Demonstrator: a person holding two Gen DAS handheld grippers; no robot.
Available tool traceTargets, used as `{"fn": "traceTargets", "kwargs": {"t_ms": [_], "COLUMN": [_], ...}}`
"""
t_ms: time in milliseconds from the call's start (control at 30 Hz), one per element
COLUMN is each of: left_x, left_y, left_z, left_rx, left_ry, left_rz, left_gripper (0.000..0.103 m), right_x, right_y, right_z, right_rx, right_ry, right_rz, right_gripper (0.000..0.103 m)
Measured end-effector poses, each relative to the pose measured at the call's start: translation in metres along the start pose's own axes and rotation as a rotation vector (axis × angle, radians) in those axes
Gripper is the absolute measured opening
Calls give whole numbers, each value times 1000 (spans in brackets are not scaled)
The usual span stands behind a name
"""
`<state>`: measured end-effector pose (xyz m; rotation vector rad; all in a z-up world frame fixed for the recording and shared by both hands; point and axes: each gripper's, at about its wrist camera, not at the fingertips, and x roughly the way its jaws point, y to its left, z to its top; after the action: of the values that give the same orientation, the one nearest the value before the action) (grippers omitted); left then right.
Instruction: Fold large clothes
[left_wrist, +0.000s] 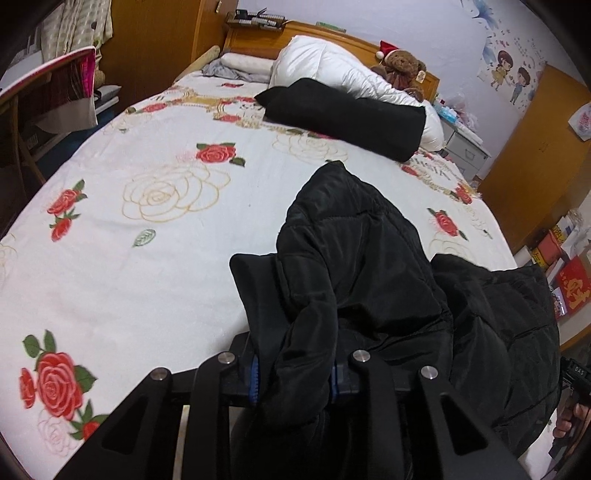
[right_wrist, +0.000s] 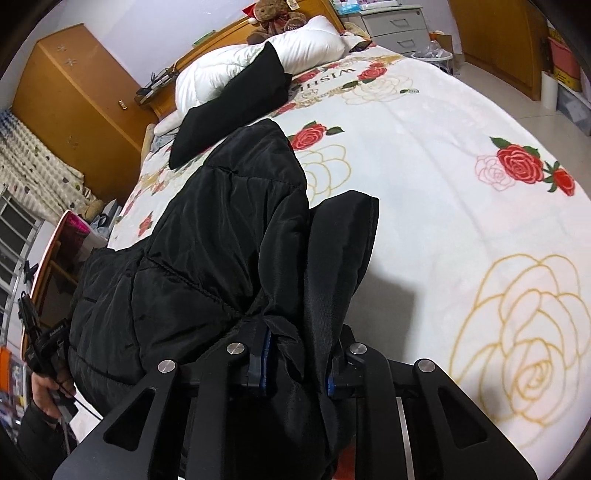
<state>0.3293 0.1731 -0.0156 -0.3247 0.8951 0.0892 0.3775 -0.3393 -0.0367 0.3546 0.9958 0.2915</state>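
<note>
Your left gripper (left_wrist: 295, 321) and right gripper (right_wrist: 299, 295) jaws both clamp the black jacket (left_wrist: 354, 236), which spans between them and hangs above the bed (left_wrist: 166, 258) at frame centre

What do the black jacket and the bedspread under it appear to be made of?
Black jacket: likely padded synthetic such as nylon or polyester, with a slight sheen and stitched quilting lines. Bedspread: looks like soft, matte plush or fleece, white with printed roses; the weave is too blurred to confirm.

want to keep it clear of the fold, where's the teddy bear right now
The teddy bear sits at the head of the bed against the wooden headboard, just behind the white duvet, far from the black jacket.
</note>
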Motion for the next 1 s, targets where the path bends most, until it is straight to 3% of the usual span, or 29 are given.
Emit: {"fn": "traceTargets", "kwargs": {"t_ms": [267,567,733,1000], "left_x": [-70,-124,-124,-83], "left_y": [-1,5,13,36], "left_z": [-18,-68,-107,-160], "left_rx": [-2,-7,-8,-48], "left_ry": [-43,-57,-40,40], "left_rz": [-29,-49,-58,-11], "left_gripper": [27,27,27,30], "right_x": [-60,-101,-99,-59], "right_y": [16,12,-3,-31], "right_z": [-25,-73,-102,-131], "right_rx": [-7,10,42,91], "right_ry": [-31,-36,-7,73], "right_rz": [18,44,45,5], "right_gripper": [21,21,21,25]}}
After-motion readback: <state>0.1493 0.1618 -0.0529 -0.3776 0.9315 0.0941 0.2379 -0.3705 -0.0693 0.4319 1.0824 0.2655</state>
